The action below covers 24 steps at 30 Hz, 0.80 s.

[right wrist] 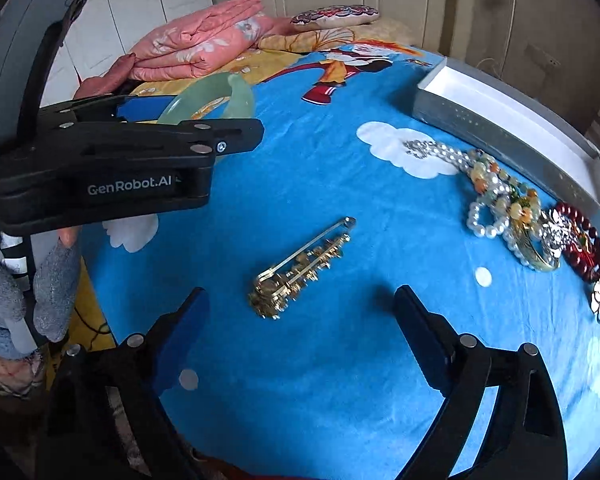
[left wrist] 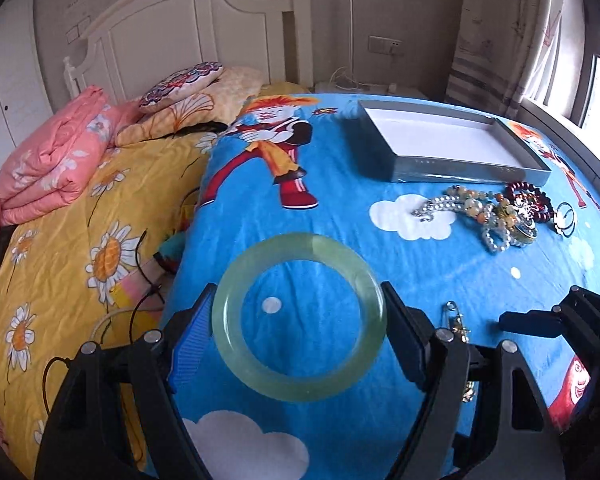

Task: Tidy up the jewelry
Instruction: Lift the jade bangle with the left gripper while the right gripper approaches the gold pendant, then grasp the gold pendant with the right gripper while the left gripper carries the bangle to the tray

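Fingers of the left gripper (left wrist: 300, 334) pinch a pale green jade bangle (left wrist: 299, 324) across its width, one blue pad on each side, holding it above the blue cartoon blanket (left wrist: 332, 184). Off to its right, the right gripper (right wrist: 300, 320) hangs with its jaws spread wide — nothing between them — just over a gold brooch pin (right wrist: 298, 272) lying on the blanket. Farther out, a heap of beaded bracelets and pearls (right wrist: 532, 220) sits just beside a shallow grey tray (right wrist: 500, 132) with a white floor. A folded pink quilt (left wrist: 56, 156) lies by the headboard.
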### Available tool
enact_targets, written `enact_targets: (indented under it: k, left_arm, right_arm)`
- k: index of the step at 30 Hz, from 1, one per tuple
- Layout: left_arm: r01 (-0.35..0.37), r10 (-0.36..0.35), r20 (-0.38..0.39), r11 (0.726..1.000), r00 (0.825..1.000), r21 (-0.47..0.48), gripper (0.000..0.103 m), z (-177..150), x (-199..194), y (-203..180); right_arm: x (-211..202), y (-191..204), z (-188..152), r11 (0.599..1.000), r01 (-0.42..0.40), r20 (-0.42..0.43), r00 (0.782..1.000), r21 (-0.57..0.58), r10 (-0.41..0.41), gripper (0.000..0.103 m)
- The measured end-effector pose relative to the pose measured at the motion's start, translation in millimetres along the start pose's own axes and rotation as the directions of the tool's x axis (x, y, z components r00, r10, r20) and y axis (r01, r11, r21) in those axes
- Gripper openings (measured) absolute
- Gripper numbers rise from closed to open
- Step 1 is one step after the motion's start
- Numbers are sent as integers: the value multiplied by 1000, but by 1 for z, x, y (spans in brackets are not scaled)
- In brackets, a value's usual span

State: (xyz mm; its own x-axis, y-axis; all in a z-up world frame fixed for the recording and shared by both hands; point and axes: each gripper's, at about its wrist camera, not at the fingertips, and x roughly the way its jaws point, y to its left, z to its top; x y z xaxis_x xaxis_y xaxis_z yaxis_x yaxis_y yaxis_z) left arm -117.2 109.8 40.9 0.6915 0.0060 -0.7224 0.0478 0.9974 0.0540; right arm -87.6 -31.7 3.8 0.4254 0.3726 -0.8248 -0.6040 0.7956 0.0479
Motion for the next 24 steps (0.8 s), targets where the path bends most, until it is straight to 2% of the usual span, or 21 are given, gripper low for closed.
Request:
enact_targets:
  k: [2, 4, 7, 9, 11, 13, 18, 24]
  left_arm:
    - [-4, 4, 6, 1000, 1000, -12, 78, -3, -3, 7]
    - [1, 0, 8, 1000, 1000, -22, 78, -6, -6, 13]
    - [1, -1, 4, 1000, 1000, -28, 78, -10, -8, 17]
    - [8, -8, -1, 999, 1000, -33, 78, -13, -7, 19]
    - [12, -12, -7, 999, 1000, -35, 78, -14, -5, 17]
    - [16, -17, -13, 999, 1000, -34, 78, -15, -2, 14]
    - [25, -25, -17, 999, 1000, -21, 78, -12, 0, 3]
    - [54, -54, -25, 998, 998, 28, 78, -5, 0, -21]
  right_arm:
    - [5, 10, 4, 998, 59, 2, 998, -30, -59, 89]
    - [8, 9, 6, 997, 65, 8, 998, -32, -65, 88]
    - [4, 2, 3, 998, 63, 19, 998, -29, -63, 77]
    - [-1, -4, 0, 998, 56, 27, 998, -31, -55, 66]
    - [-8, -11, -7, 998, 49, 42, 998, -35, -48, 39]
    - [-12, -21, -11, 998, 54, 55, 997, -34, -52, 24]
    - [-25, -50, -29, 999, 40, 89, 995, 5, -40, 24]
    - [-48, -89, -41, 992, -34, 179, 984, 120, 12, 24]
